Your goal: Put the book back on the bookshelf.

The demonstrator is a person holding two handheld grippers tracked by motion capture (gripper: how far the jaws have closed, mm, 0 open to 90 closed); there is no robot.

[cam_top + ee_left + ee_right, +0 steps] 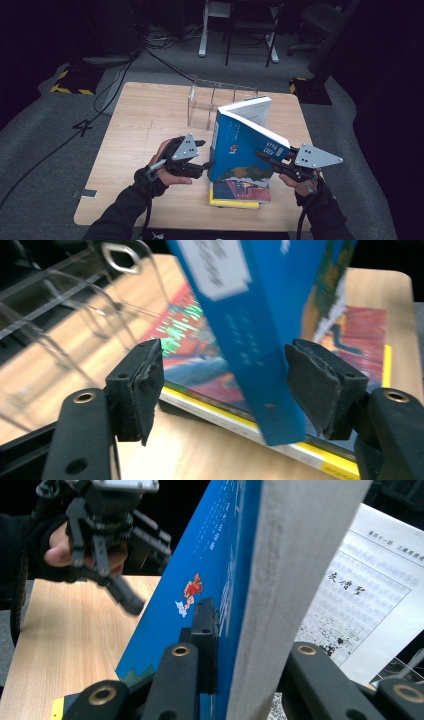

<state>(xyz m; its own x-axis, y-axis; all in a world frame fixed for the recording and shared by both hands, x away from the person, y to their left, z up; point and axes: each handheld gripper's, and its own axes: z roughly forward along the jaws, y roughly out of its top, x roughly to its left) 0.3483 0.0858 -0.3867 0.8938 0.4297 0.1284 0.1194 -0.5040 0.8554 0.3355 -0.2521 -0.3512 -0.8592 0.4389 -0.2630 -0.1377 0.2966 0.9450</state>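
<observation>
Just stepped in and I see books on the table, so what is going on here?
A person stands a thick blue-covered book upright on a red and yellow book lying flat on the light wooden table. The right tool is clamped on the blue book's front cover and pages. The left tool straddles its spine with the pads off it, so it is open. A clear plastic divider rack waits behind.

two grippers, two books, one clear rack, one table
</observation>
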